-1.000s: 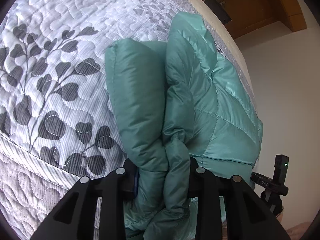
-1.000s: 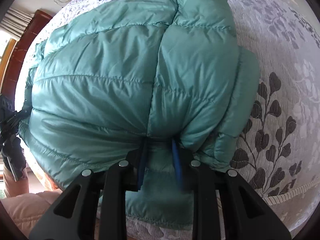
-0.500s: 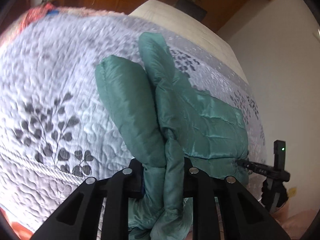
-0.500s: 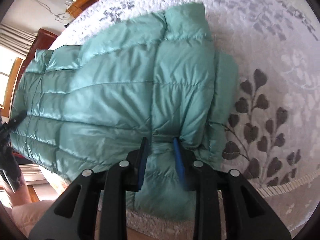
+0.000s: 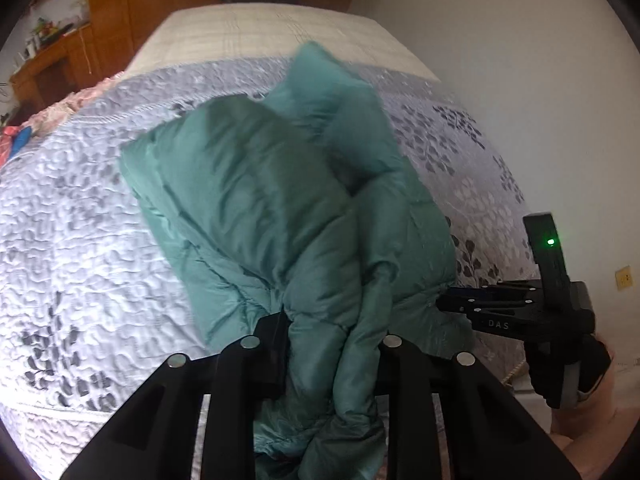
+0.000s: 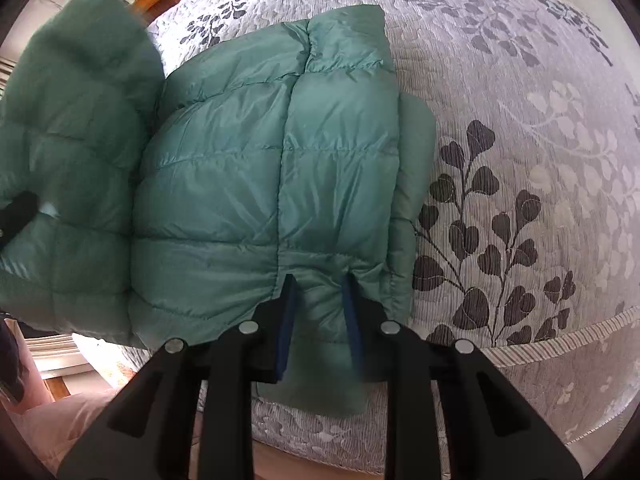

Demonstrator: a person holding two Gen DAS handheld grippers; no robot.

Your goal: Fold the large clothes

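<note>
A teal puffer jacket (image 6: 260, 160) lies on a bed's grey leaf-patterned quilt (image 6: 520, 120). My right gripper (image 6: 316, 292) pinches the jacket's hem near the bed's front edge; its jaws are closing, with fabric between the blue pads (image 6: 286, 320). My left gripper (image 5: 332, 320) holds a bunched fold of the jacket (image 5: 256, 200) lifted above the quilt (image 5: 80, 240); its jaws are opening a little, with fabric still squeezed between them. That raised part (image 6: 72, 120) shows blurred at the left of the right wrist view. The right gripper (image 5: 452, 300) appears at the right of the left wrist view.
The quilt's striped border (image 6: 560, 332) marks the bed's near edge, with wood floor (image 6: 280, 464) below. Beyond the quilt are a bare beige mattress (image 5: 260, 32), wooden cabinets (image 5: 120, 8), a white wall (image 5: 500, 60) and pink bedding (image 5: 80, 96). A person's hand (image 5: 592, 412) holds the right gripper.
My left gripper rose and swung across with its part of the jacket, rolling as it went, so more of the bed and room shows. The right gripper barely moved.
</note>
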